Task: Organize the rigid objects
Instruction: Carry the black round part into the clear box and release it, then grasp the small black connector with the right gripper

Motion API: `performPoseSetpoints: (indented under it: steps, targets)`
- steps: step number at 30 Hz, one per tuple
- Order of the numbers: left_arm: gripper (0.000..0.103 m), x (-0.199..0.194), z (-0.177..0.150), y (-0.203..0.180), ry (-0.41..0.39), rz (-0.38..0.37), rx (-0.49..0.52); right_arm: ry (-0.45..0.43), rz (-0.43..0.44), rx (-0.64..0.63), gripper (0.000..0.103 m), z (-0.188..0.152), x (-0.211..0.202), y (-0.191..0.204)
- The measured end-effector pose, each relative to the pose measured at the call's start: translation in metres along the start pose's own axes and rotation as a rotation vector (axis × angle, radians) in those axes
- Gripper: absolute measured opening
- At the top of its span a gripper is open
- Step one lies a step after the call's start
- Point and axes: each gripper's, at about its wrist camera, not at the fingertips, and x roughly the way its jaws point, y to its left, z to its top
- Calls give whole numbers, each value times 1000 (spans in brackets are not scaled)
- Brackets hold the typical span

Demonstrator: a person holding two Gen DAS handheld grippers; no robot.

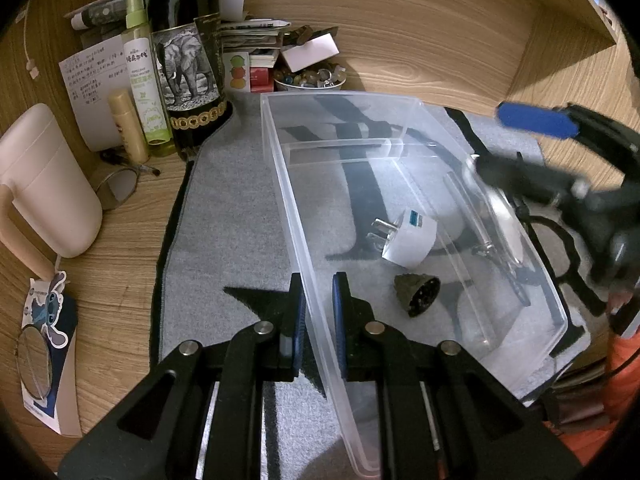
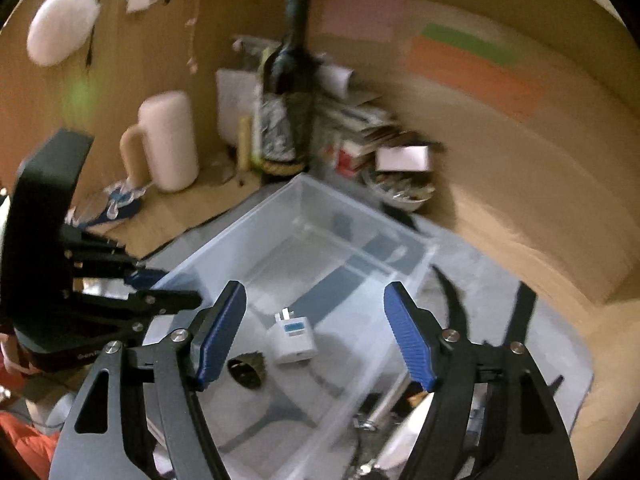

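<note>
While the right-wrist view blurs, the clear bin (image 1: pixel 288 184) hides its right wall.

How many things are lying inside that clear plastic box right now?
2: a white plug adapter near the middle of the clear box, and a dark cone-shaped piece beside it, nearer the left claw. The box's glare may hide others.

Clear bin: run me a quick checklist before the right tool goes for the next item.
1. Left tool clamped on the clear bin wall: ok.
2. Right tool open and empty: ok.
3. White plug adapter inside bin: ok.
4. Dark cone-shaped piece inside bin: ok.
5. Bin flat on the grey mat: cannot tell.
6. Next item, beside the bin's right wall: cannot tell, blurred.
</note>
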Motion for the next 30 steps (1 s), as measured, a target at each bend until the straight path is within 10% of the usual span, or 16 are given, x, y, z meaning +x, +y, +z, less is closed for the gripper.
performPoseSetpoints:
  steps: [12, 30]
  targets:
    - [13, -1, 0, -1, 1, 12, 2, -60, -151, 152, 70, -12, -33, -71]
    - [13, -1, 0, -4, 3, 18, 6, 147, -230, 358, 70, -91, 20, -141]
